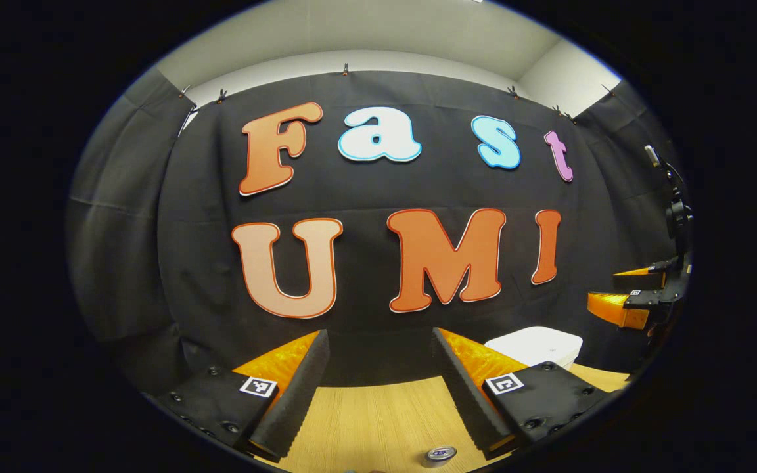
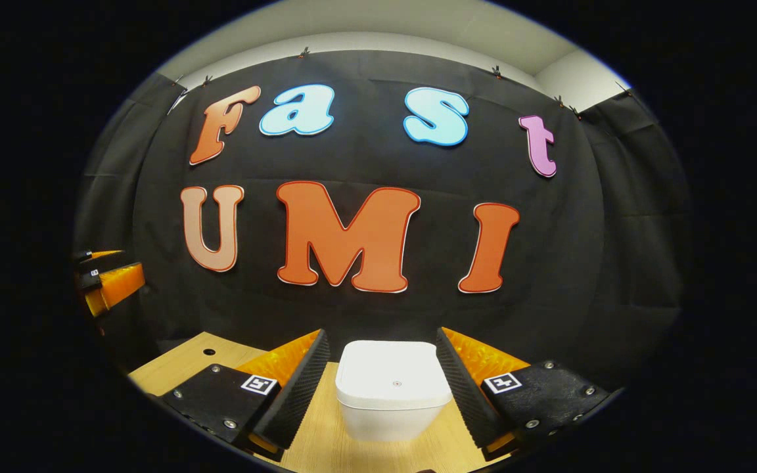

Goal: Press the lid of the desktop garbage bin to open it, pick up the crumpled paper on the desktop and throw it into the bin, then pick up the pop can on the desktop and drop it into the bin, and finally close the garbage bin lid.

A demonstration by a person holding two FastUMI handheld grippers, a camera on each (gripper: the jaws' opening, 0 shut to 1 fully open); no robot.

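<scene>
From my left gripper (image 1: 378, 387) I look along its two fingers, spread wide apart with nothing between them, above the light wooden desktop (image 1: 378, 407). The white rounded plastic bin (image 1: 536, 347), lid down, sits beyond my right-hand finger. A silver pop can top (image 1: 439, 454) lies near the bottom edge, well before the bin. The right gripper (image 1: 628, 295) hovers right of the bin.

Smooth, matt white plastic on the garbage bin (image 2: 391, 394) and its shut lid (image 2: 393, 374). Pale wood grain across the desktop (image 1: 378, 410). Shiny metal on the pop can (image 1: 441, 454) top.
</scene>
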